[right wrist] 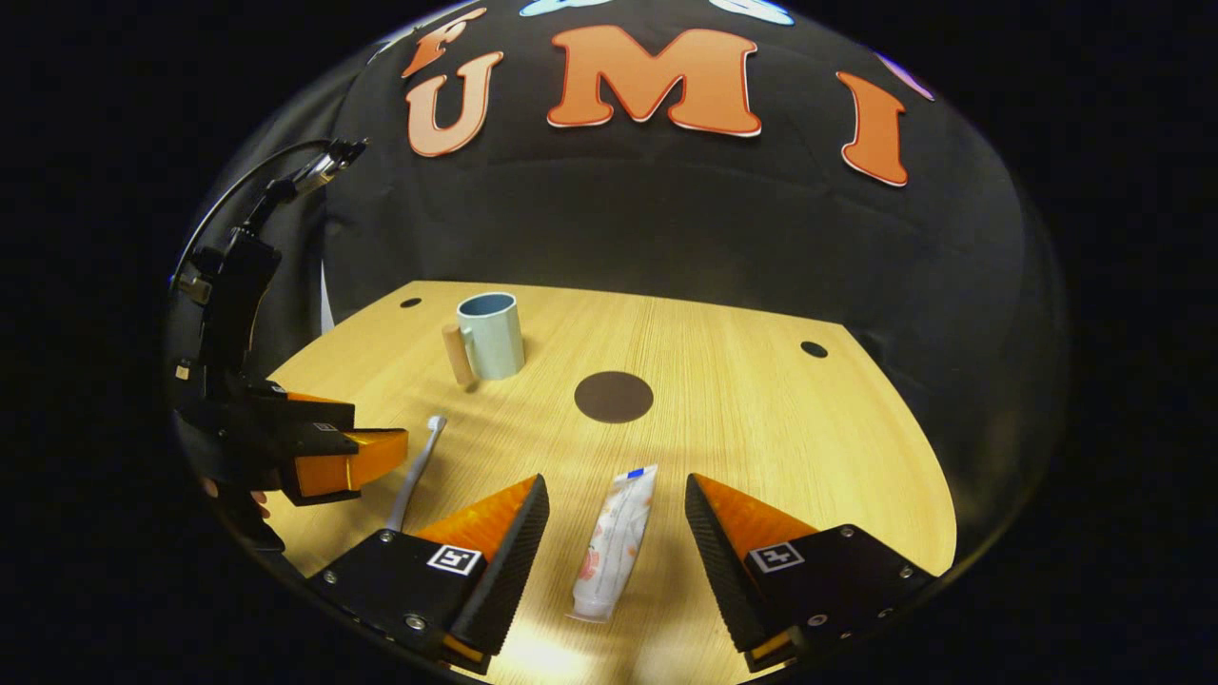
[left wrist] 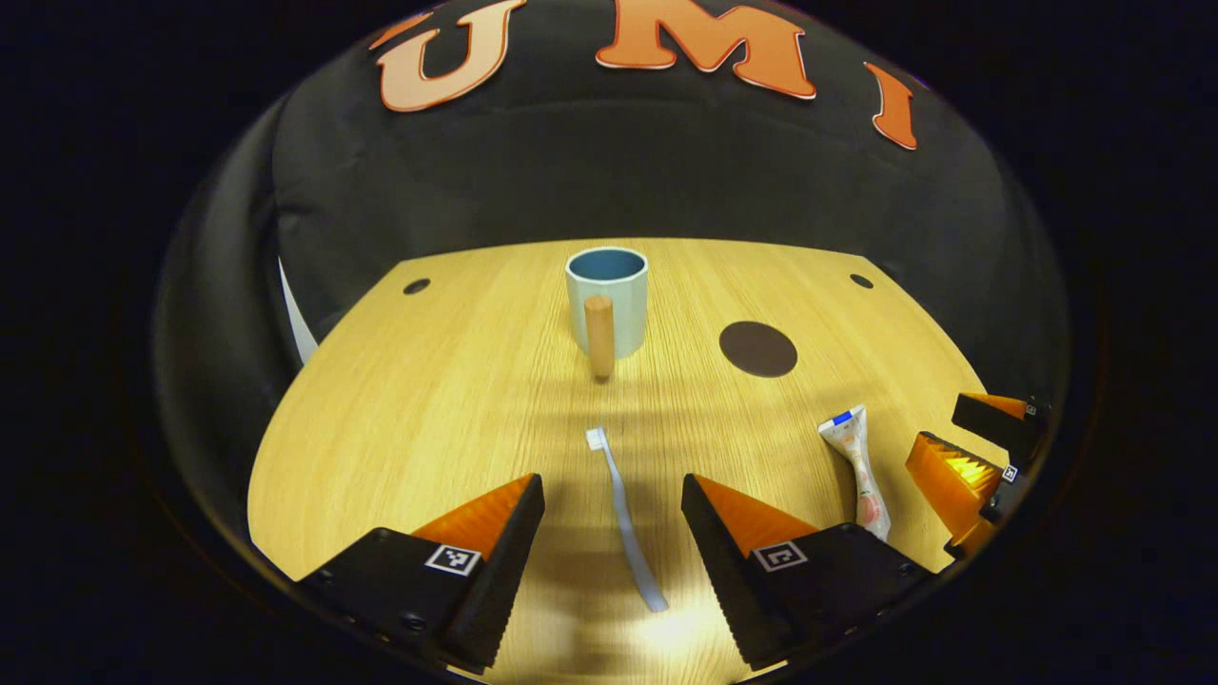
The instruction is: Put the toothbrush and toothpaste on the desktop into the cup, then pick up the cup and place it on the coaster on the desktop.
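A pale blue cup [left wrist: 609, 300] with a wooden handle stands upright at the back of the wooden desktop [left wrist: 457, 400]; the cup [right wrist: 492, 334] is empty as far as I see. A dark round coaster [left wrist: 757, 348] lies to its right, bare. The toothbrush [left wrist: 623, 504] lies flat between the fingers of my open left gripper [left wrist: 613, 495], untouched. The toothpaste tube [right wrist: 614, 542] lies flat between the fingers of my open right gripper [right wrist: 617, 495], cap pointing away. In the right gripper view the left gripper [right wrist: 328, 457] hovers beside the toothbrush [right wrist: 419, 471]. The right gripper [left wrist: 971, 447] appears beside the toothpaste tube [left wrist: 859, 471].
Small dark holes [left wrist: 416, 285] mark the desktop's back corners [right wrist: 814, 348]. The black cloth wall closes the booth behind the desk. A hand [right wrist: 233, 495] holds the left gripper at the left edge of the desk.
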